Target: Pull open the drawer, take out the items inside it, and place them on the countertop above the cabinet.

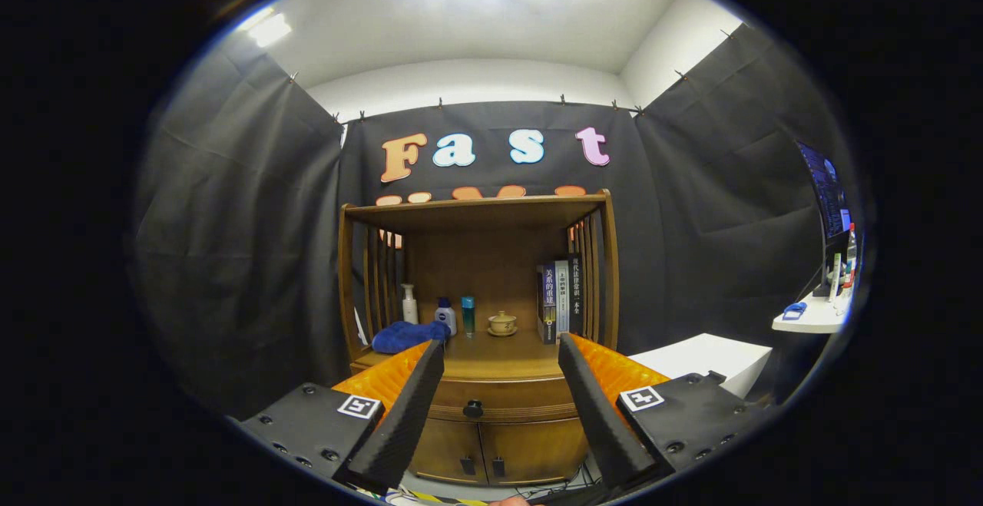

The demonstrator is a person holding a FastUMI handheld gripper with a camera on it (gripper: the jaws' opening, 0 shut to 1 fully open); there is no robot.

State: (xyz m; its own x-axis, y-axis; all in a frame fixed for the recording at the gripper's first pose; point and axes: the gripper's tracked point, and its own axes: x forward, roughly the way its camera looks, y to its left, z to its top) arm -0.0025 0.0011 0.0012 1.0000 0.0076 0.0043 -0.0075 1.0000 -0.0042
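Observation:
A wooden cabinet stands against the black cloth wall, well beyond my fingers. Its drawer (499, 399) is closed, with a small black knob (473, 408) at the middle of its front. The countertop (503, 355) lies just above the drawer, under a slatted open shelf. My gripper (501, 352) is open and holds nothing. The knob and drawer front show in the gap between the two black fingers (411, 406), some distance ahead. What is inside the drawer is hidden.
On the countertop sit a blue cloth (407, 335), a white pump bottle (409, 305), a blue-capped bottle (445, 315), a teal tube (468, 315), a small lidded cup (502, 324) and several upright books (559, 300). Two lower doors (495, 452) are shut. A white table (703, 358) stands at the right.

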